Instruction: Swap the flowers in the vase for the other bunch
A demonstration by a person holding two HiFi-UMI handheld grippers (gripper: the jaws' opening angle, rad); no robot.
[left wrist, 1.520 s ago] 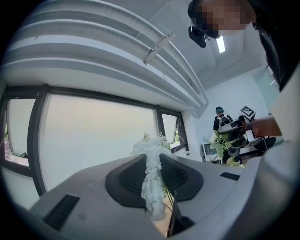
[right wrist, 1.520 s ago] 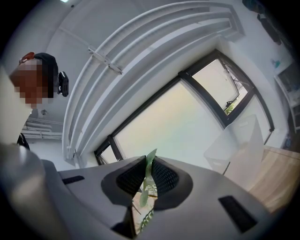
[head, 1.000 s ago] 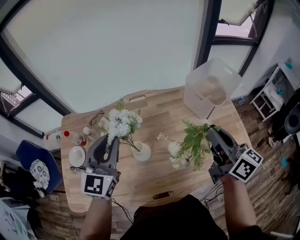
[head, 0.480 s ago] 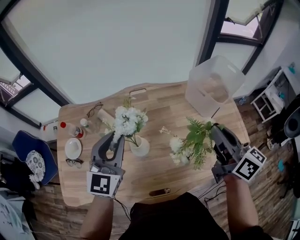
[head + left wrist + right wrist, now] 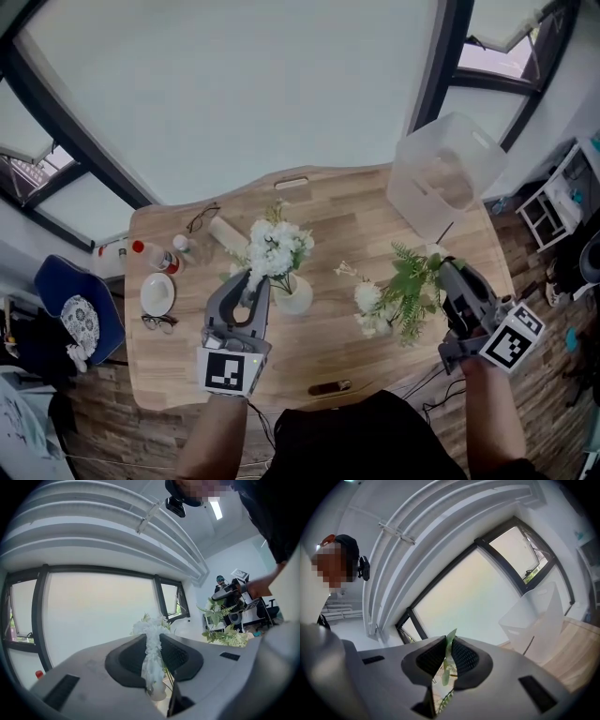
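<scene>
A small white vase (image 5: 296, 298) stands near the middle of the wooden table (image 5: 347, 220). A bunch of white flowers (image 5: 277, 247) hangs over it, its stems reaching down to the vase's mouth. My left gripper (image 5: 255, 279) is shut on that bunch from the left. In the left gripper view a white spray (image 5: 152, 644) sits pinched between the pads, with the vase (image 5: 157, 693) below. At the right my right gripper (image 5: 441, 274) is shut on a second bunch (image 5: 401, 294) of green fern and white blooms, held above the table. A green leaf (image 5: 447, 656) shows between its pads.
A clear plastic bin (image 5: 441, 171) stands at the back right. At the left lie a red-capped bottle (image 5: 151, 255), a white dish (image 5: 157, 293), two pairs of glasses (image 5: 199, 220) and a pale roll (image 5: 225, 232). A small dark object (image 5: 328, 386) lies by the front edge.
My left gripper has sunk with the white bunch and come closer to the vase. The right gripper and its bunch have hardly moved. The head view has shifted a little.
</scene>
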